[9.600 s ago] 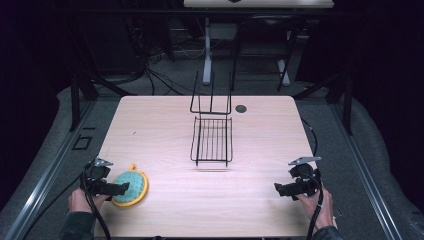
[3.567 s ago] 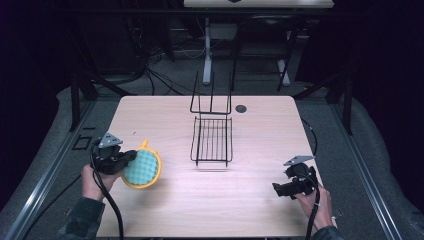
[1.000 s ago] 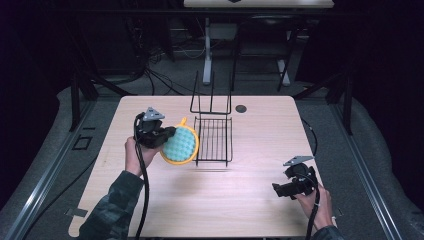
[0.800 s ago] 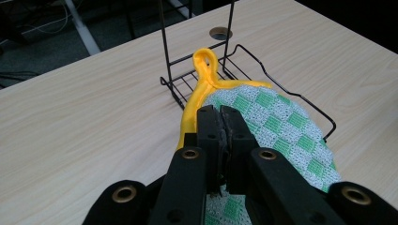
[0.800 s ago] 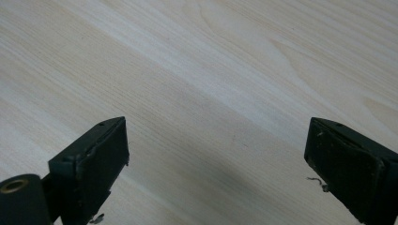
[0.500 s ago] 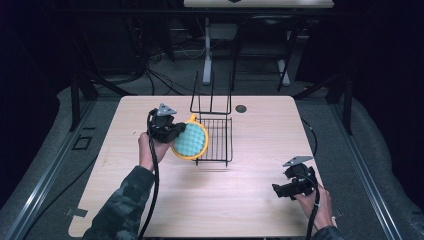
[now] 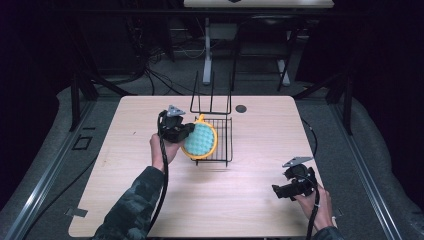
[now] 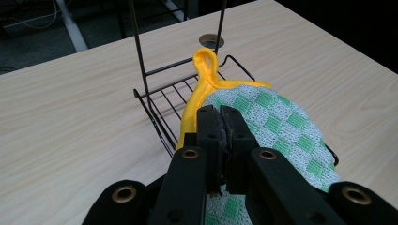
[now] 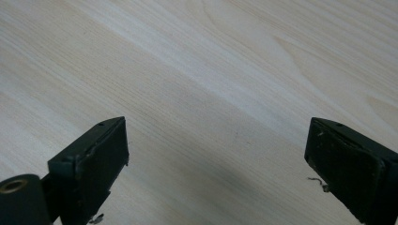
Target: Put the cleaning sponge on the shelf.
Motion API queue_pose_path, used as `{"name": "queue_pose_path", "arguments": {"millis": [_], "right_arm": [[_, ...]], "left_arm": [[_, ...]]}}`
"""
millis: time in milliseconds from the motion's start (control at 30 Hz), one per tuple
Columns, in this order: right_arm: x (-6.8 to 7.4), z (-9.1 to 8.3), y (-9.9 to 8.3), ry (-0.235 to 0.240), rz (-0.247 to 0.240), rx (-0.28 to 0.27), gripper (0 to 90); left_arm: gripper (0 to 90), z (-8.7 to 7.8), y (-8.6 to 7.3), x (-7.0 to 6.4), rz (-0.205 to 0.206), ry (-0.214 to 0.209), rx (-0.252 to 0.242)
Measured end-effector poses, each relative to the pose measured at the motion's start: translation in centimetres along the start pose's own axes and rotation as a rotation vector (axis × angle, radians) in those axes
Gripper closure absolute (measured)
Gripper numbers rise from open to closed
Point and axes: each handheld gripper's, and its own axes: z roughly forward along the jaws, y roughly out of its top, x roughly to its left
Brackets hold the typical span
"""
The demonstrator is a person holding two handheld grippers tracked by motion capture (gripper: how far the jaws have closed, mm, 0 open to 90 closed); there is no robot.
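Observation:
A round pot holder [image 7: 199, 140] with a green-checked face [image 8: 277, 131], yellow rim and yellow hanging loop [image 8: 206, 63] hangs tilted over the left edge of a black wire rack [image 7: 221, 139]. My left gripper [image 7: 183, 134] is shut on its near edge; in the left gripper view the jaws press together on the cloth [image 8: 222, 124]. The rack's upright wire back [image 7: 211, 97] stands behind it. My right gripper [image 7: 281, 192] rests low over the bare table at the front right, open, with nothing between its jaws [image 9: 216, 154].
A light wooden table [image 7: 125, 170] carries everything. A dark round cable hole [image 7: 241, 108] sits near the far edge behind the rack. Black cables trail from both grippers. Dark floor, table legs and cables lie beyond the table.
My left gripper has carried the pot holder from the front left of the table up and right to the rack. The right gripper has barely moved.

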Motion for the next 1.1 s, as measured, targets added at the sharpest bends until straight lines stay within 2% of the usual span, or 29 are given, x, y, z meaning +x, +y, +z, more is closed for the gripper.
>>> {"name": "queue_pose_path", "arguments": {"millis": [333,400,500,633,800,1100], "right_arm": [[0.0,-0.1,0.0,-0.002,0.0,-0.002,6.1],[0.0,-0.1,0.0,-0.002,-0.001,-0.003,6.1],[0.0,-0.1,0.0,0.0,0.004,0.0,6.1],[0.0,0.0,-0.1,-0.001,0.004,-0.002,6.1],[0.1,0.0,-0.1,0.001,0.003,-0.002,6.1],[0.1,0.0,-0.1,0.003,0.0,-0.004,6.3]], "left_arm": [[87.8,1.6,-0.6,-0.1,-0.027,0.009,-0.004],[87.8,1.7,-0.6,-0.1,-0.017,0.011,0.004],[87.8,2.3,-0.9,-0.2,-0.039,0.016,-0.004],[87.8,2.9,-1.1,-0.1,-0.041,0.024,-0.003],[87.8,4.3,-1.4,-0.4,-0.053,0.032,-0.002],[87.8,5.7,-1.7,-0.9,-0.072,0.039,-0.008]]}}
